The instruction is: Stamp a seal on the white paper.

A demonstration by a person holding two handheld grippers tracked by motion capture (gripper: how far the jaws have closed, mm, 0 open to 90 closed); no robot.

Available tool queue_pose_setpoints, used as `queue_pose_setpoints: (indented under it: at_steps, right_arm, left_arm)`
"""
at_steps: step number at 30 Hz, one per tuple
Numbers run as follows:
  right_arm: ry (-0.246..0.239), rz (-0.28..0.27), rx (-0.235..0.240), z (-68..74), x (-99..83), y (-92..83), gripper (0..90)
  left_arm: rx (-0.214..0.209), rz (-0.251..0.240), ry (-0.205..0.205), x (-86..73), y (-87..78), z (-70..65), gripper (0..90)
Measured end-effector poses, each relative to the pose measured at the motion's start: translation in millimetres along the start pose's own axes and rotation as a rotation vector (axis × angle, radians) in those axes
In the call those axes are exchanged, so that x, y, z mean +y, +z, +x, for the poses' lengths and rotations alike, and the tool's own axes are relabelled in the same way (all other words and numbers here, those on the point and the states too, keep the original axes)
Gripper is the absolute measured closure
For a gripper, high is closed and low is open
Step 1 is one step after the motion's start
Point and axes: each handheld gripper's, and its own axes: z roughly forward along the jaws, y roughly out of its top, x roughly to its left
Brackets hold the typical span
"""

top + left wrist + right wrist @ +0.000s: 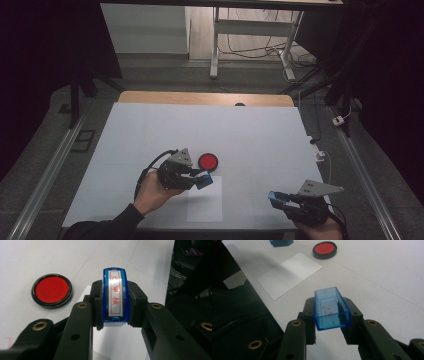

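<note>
My left gripper is shut on a blue stamp whose white label carries red characters. It hovers over the upper part of a white paper sheet, just below and left of a round red ink pad in a black rim. In the left gripper view the ink pad lies to the left of the jaws. My right gripper is near the table's front right edge, shut on a clear blue stamp cap with its hollow side facing up.
The white-covered table has a wooden strip along its far edge. In the right gripper view, the paper sheet and ink pad lie ahead, with a dark sleeve at the left. A desk frame and cables stand beyond the table.
</note>
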Motion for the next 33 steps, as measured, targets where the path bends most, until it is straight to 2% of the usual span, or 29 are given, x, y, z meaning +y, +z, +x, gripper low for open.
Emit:
queue_pose_setpoints:
  at_steps: [16, 33]
  right_arm:
    - [0.000, 0.003, 0.002, -0.3, 0.0, 0.1, 67.9]
    - [-0.001, 0.005, 0.005, -0.4, 0.0, 0.3, 67.9]
  left_arm:
    - [0.012, 0.080, 0.017, -9.3, 25.9, -1.8, 70.4]
    - [0.008, 0.125, -0.003, -17.7, 44.8, 4.7, 70.5]
